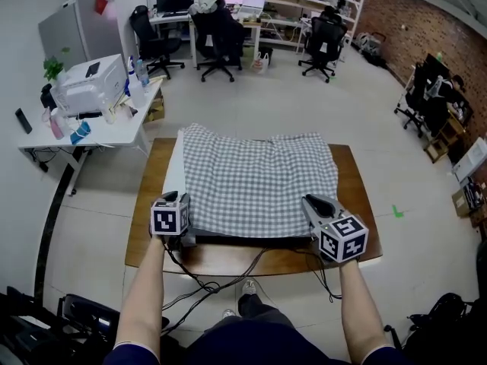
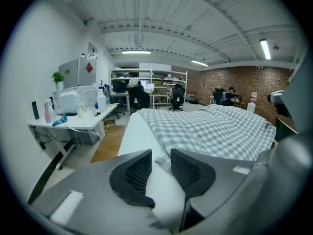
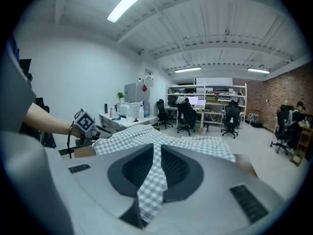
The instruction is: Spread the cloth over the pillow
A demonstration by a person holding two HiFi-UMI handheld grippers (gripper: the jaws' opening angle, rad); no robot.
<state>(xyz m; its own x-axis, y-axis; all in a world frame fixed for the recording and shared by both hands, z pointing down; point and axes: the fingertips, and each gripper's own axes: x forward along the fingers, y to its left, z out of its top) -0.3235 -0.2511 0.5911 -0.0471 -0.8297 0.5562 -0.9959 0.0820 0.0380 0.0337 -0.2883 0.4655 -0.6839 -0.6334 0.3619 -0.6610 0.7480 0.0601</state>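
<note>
**Me:** Open office, pale floor, a brick wall at 2 o'clock, desks and swivel chairs at 12. In front of me is a wooden table [image 1: 358,204]. The pillow [image 1: 179,154] lies on it with the checked cloth [image 1: 259,185] over nearly all of it. Only a white strip of pillow shows along the 9 o'clock side.

**Partner:** What are you holding?

**Me:** My right gripper [image 3: 156,155] is clamped on the cloth's near corner at 4 o'clock, the fabric pinched between the pads. My left gripper [image 2: 160,160], at 8 o'clock, has its jaws apart. The cloth's hem and the pillow edge lie between them, but the pads press on nothing.

**Partner:** How do you finish it well?

**Me:** I judge the cloth needs drawing toward 9 o'clock to hide that strip. I'd grip the left corner, keep both corners level and taut, pull evenly, then release low so nothing springs back.

**Partner:** Any writing?

**Me:** None I can read. The cubes [image 1: 169,217] carry only black-and-white square markers. The red patch [image 1: 100,4] on the grey cabinet [image 1: 76,33] at 10 o'clock is too small.
</note>
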